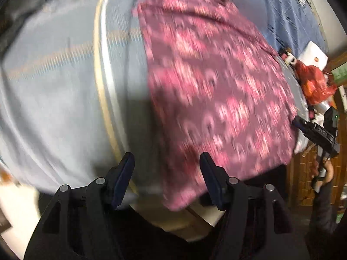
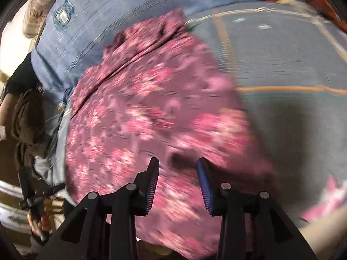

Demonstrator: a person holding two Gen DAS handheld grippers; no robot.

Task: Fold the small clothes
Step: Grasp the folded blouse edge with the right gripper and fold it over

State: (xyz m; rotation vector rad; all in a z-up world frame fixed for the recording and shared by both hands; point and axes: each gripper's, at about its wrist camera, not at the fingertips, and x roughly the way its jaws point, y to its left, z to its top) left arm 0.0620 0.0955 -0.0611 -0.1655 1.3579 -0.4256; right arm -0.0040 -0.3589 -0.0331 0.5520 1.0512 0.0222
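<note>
Two open tools [image 1: 167,162], one pink garment [image 1: 212,91]

Black tongs [image 1: 167,160] with dark blue ribbed pads [image 2: 203,186], round silver rivets.

Grey-blue bedsheet [image 1: 54,99], brown wooden panelling [image 1: 303,179] beside

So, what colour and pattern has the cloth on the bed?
Maroon cloth with a pink and white print; left wrist view shows it best.
</note>
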